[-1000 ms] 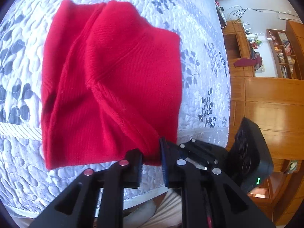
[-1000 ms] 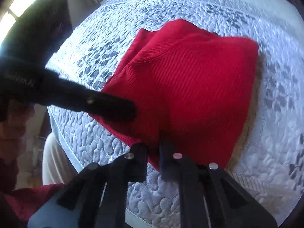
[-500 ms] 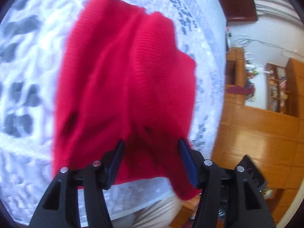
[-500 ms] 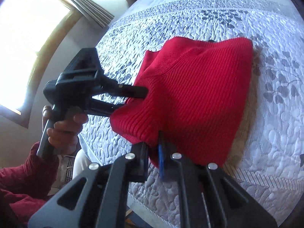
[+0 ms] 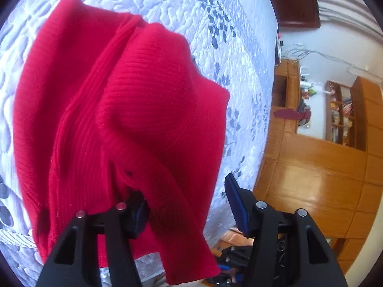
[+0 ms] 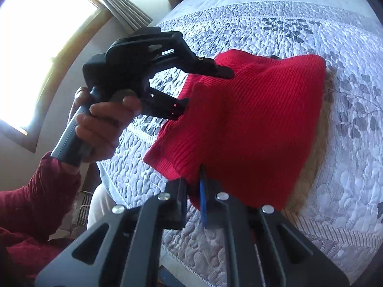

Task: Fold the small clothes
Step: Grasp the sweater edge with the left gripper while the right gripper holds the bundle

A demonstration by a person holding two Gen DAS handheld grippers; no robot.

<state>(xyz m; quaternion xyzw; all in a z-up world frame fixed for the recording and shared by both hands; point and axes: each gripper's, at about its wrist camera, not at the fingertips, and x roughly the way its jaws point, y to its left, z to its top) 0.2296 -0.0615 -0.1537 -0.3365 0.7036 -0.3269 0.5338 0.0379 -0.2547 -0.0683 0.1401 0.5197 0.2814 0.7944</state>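
The red ribbed knit sweater (image 5: 124,119) lies bunched in thick rolls and soft folds on the white quilt with grey leaf print (image 5: 215,12), its near hem lifted off the bed's edge and a narrow flap hanging down past it. The right gripper (image 6: 194,191) has its jaws pressed together, pinching that near hem. The left gripper (image 5: 189,205) is closing with its jaws still spread, a fold of the sweater between them, held in the person's hand (image 6: 103,124).
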